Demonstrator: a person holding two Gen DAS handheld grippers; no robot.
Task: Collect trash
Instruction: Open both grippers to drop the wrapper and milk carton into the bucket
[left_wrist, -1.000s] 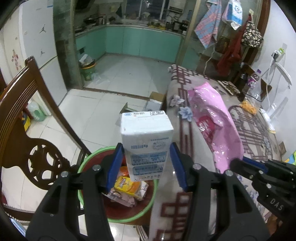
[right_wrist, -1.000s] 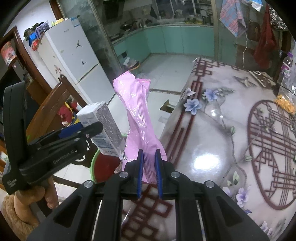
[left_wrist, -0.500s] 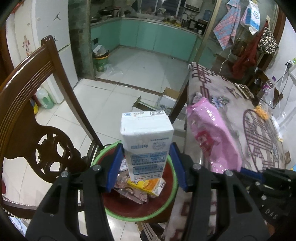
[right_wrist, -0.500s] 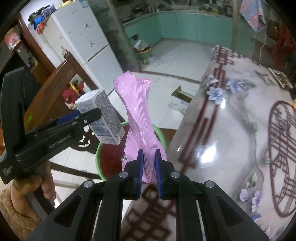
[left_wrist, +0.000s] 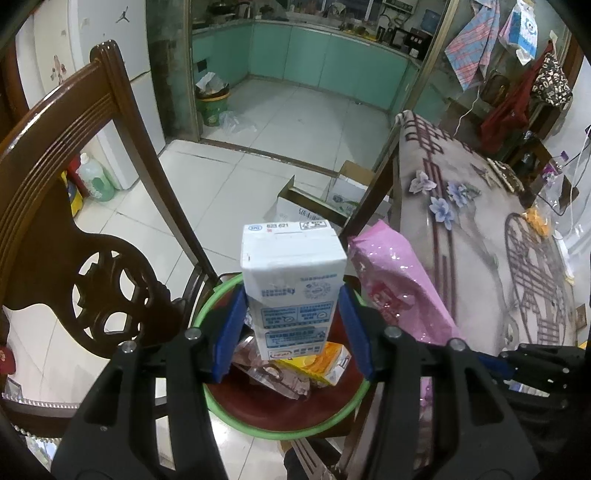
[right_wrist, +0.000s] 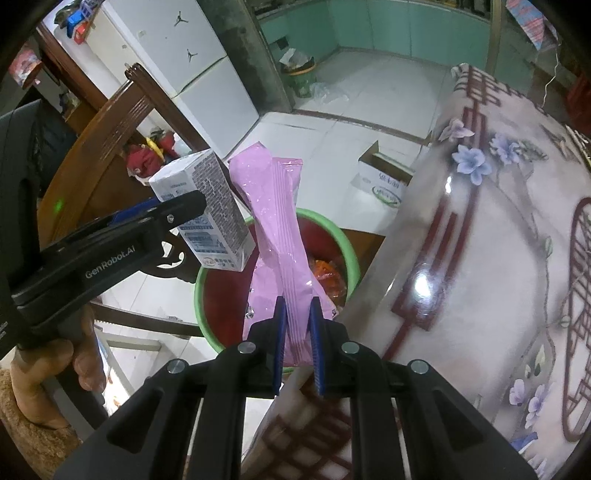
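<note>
We're in a tiled room opening onto a kitchen with teal cabinets, a white fridge standing by the doorway. Along the right runs the worktop, its glossy cover printed with flowers and dark red lattice. Left of it, a carved wooden chair fills the near side. Between chair and worktop edge sits the green-rimmed trash bin, dark red inside, with a yellow carton and crumpled wrappers lying in it. An open cardboard box rests on the floor beyond.

Now the action: the right hand-held gripper has its blue pads pinched tight on the lower part of a long pink snack bag, which stands up above the bin; in the left wrist view the bag hangs over the bin's right rim, just beside the worktop edge. The left hand-held gripper clamps a white and blue milk carton by its lower sides, upright, held above the bin opening. Carton and bag look near each other, though whether they touch is hard to call through the fisheye.
</note>
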